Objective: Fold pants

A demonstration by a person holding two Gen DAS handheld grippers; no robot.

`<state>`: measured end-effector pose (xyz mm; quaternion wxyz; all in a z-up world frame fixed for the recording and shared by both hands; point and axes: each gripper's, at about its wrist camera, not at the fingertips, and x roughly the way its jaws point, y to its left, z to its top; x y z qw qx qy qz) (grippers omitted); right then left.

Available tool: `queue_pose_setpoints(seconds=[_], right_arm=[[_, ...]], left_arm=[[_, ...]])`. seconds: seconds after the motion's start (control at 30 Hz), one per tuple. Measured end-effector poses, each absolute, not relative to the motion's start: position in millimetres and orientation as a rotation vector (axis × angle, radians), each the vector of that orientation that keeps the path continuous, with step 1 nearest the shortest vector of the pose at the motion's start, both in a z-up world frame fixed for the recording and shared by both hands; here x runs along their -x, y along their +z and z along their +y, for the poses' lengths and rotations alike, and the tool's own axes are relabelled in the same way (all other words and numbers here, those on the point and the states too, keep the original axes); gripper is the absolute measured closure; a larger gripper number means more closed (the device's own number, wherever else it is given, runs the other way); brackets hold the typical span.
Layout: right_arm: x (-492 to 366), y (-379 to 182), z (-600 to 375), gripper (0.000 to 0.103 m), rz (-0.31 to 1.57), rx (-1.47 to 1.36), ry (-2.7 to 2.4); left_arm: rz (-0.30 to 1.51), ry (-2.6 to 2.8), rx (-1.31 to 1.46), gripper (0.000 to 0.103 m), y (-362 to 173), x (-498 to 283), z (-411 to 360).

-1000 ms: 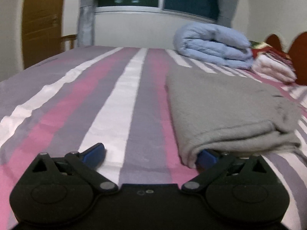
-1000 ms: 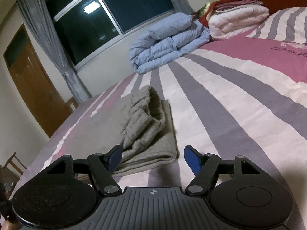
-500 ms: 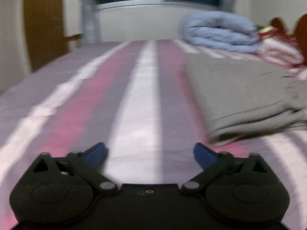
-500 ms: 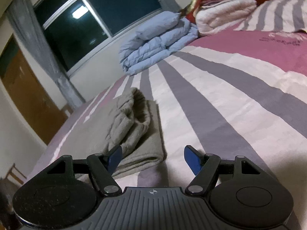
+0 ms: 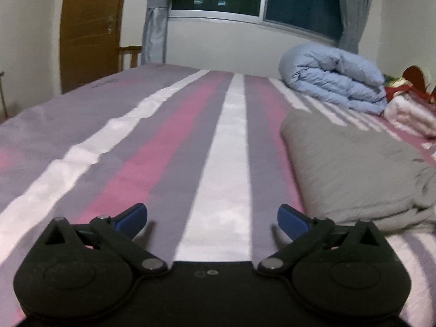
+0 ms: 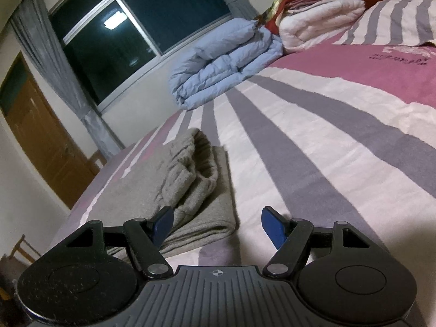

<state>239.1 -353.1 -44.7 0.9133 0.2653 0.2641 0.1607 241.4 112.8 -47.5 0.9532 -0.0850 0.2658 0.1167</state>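
While folded pants lie right, left fingers opening, empty

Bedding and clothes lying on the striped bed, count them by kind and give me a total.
Folded grey pants: 1
Folded pale blue puffy duvet: 1
Folded white quilt: 1
Striped pillow: 1
Folded reddish cloths on the white quilt: number unclear
Total clearly countable: 4

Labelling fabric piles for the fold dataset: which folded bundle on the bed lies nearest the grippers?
The grey pants, folded flat just ahead of both grippers. The blue duvet and the white blanket sit far back, near the window and headboard.
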Motion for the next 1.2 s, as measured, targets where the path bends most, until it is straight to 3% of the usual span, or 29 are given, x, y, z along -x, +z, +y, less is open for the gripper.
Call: queue_pose_setpoints(seconds=[0.37, 0.5, 0.57, 0.93, 0.97, 1.0, 1.2], right_arm=[[-280.3, -19.4, -306.1, 0.032, 0.472, -0.327, 0.430], [-314.8, -50.9, -293.0, 0.028, 0.647, -0.290, 0.366], [-318.6, -64.6, -304.6, 0.022, 0.678, -0.345, 0.366], [-316.0, -44.5, -341.1, 0.023, 0.533, -0.545, 0.429], [-321.2, -44.9, -335.6, 0.041, 0.544, -0.551, 0.452], [-327.1, -45.2, -329.9, 0.066, 0.563, -0.534, 0.458], [-356.3, -53.0, -310.1, 0.080, 0.597, -0.433, 0.412]], left_arm=[[0.553, 0.173, 0.143, 0.006, -49.8, -282.3, 98.6], [0.578, 0.145, 0.120, 0.006, -55.8, -290.8, 92.5], [0.606, 0.137, 0.120, 0.006, -60.2, -295.0, 93.9], [0.559, 0.114, 0.177, 0.006, -52.9, -306.6, 98.1], [0.560, 0.116, 0.181, 0.006, -53.1, -309.7, 97.7], [0.561, 0.116, 0.186, 0.006, -53.4, -312.1, 98.0], [0.587, 0.119, 0.199, 0.006, -60.6, -322.9, 101.0]])
